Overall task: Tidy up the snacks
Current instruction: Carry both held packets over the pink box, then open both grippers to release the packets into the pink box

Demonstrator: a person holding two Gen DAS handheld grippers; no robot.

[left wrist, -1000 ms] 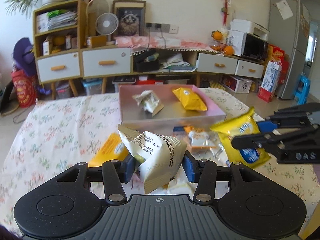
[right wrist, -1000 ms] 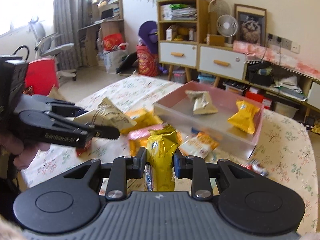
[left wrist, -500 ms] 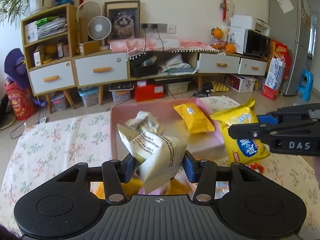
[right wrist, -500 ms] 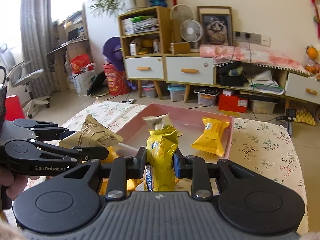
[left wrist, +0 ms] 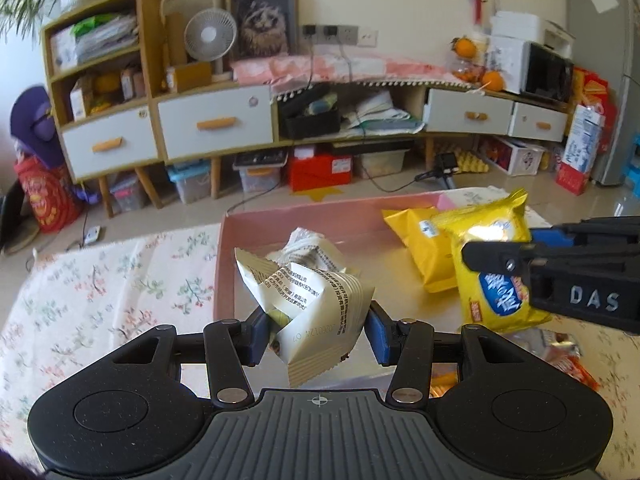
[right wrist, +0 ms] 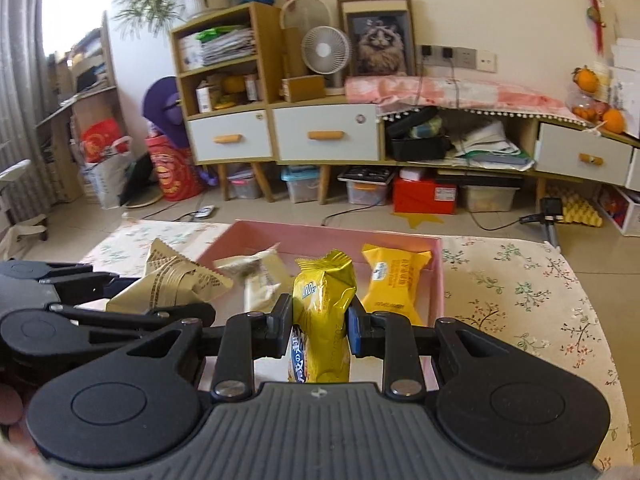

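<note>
My left gripper is shut on a beige printed snack packet and holds it over the near left part of the pink tray. My right gripper is shut on a yellow snack bag, which also shows in the left wrist view, over the tray. In the tray lie a crumpled beige packet and a yellow packet. The left gripper's packet also shows in the right wrist view.
The tray stands on a floral tablecloth. Several loose snacks lie on the cloth to the near right of the tray. Beyond the table are the floor and low cabinets.
Both grippers have moved forward with their packets, from over the loose snacks in front of the tray to over the tray itself. Both grips stay shut.
</note>
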